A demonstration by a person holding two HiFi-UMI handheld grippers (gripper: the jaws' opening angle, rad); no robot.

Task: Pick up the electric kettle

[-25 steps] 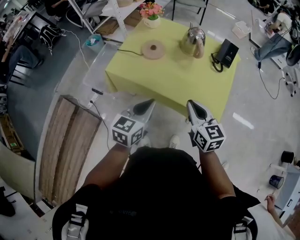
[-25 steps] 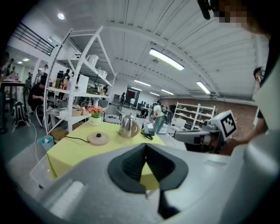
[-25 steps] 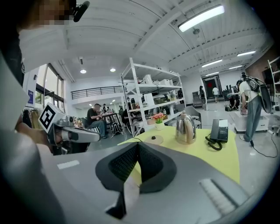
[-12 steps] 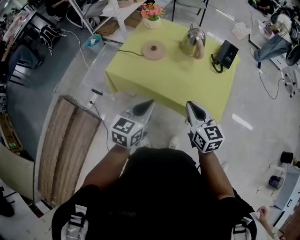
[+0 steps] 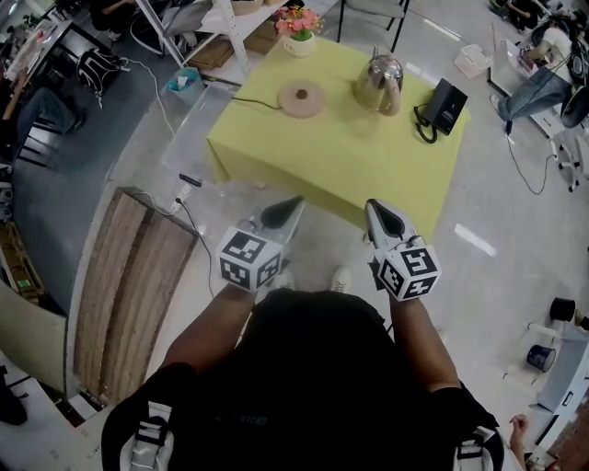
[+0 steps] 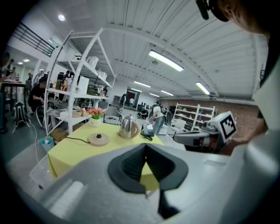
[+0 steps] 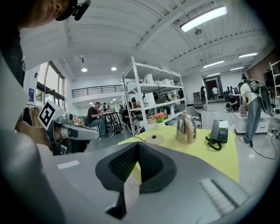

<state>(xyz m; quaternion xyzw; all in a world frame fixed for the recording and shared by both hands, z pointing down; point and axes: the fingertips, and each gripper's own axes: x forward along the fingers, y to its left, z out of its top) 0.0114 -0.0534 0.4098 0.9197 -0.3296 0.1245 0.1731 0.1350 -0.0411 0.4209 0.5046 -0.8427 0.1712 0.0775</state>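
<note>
The steel electric kettle point(image 5: 379, 81) stands upright at the far side of the yellow table point(image 5: 350, 152), off its round power base point(image 5: 302, 97), which lies to its left. Both grippers hover side by side short of the table's near edge, well away from the kettle. My left gripper point(image 5: 287, 207) is shut and empty; its pads meet in the left gripper view point(image 6: 145, 146), with the kettle point(image 6: 129, 127) far ahead. My right gripper point(image 5: 380, 210) is likewise shut with nothing in it point(image 7: 138, 145), and the kettle point(image 7: 185, 127) sits ahead to the right.
A black desk phone point(image 5: 444, 105) lies right of the kettle, and a flower pot point(image 5: 297, 26) stands at the far left corner. A clear plastic bin point(image 5: 198, 129) sits left of the table. A wooden panel point(image 5: 133, 294) and a power cable point(image 5: 184, 198) lie on the floor.
</note>
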